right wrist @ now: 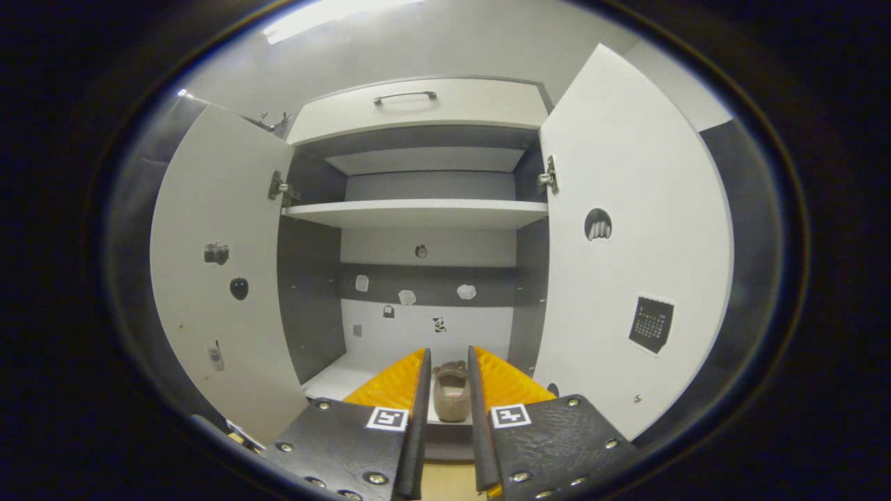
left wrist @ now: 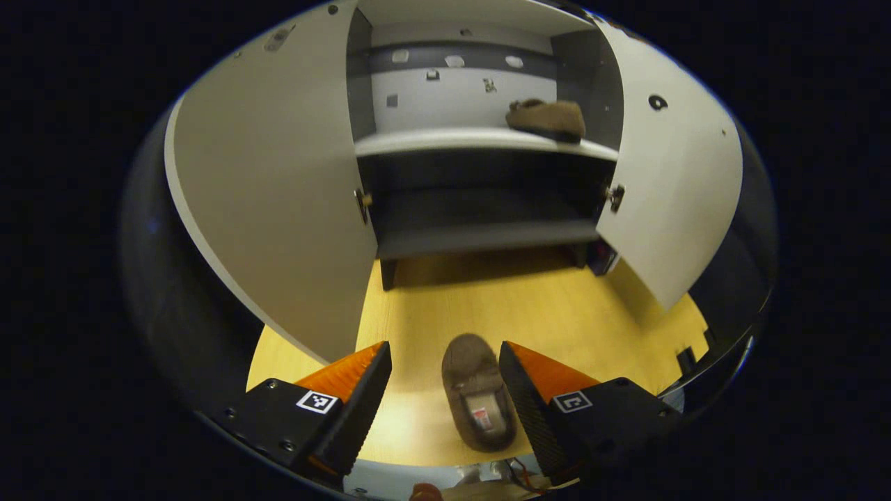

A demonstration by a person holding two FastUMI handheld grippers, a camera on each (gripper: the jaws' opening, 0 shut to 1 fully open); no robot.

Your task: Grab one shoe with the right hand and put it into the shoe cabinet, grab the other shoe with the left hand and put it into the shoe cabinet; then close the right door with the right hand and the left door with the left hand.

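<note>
- In the left gripper view, the left gripper (left wrist: 445,390) is held with its fingers spread wide above a pale yellow wooden floor (left wrist: 487,306).
- A brown fabric slipper-style shoe with a light insole (left wrist: 479,400) is seen on that floor between the two fingers, close against the inner face of the finger on the right side of the view; whether it is touched cannot be told. The other finger stands well apart from it.
- Ahead of the fingertips, a white shoe cabinet with dark grey inner walls (left wrist: 480,139) is seen with its left door (left wrist: 271,209) and right door (left wrist: 668,188) both swung open.
- A second brown fabric shoe (left wrist: 546,118) is seen lying on the cabinet's white shelf (left wrist: 445,141), towards the right end, far ahead of the fingers.
- In the right gripper view, the right gripper (right wrist: 449,390) is held with its fingers at a narrow gap, nothing being clamped.
- Through that gap the shelved shoe (right wrist: 451,400) is seen beyond the fingertips, apart from both fingers.
- Above the fingers, an upper white shelf (right wrist: 418,212) and a white drawer front with a dark bar handle (right wrist: 405,97) are shown.
</note>
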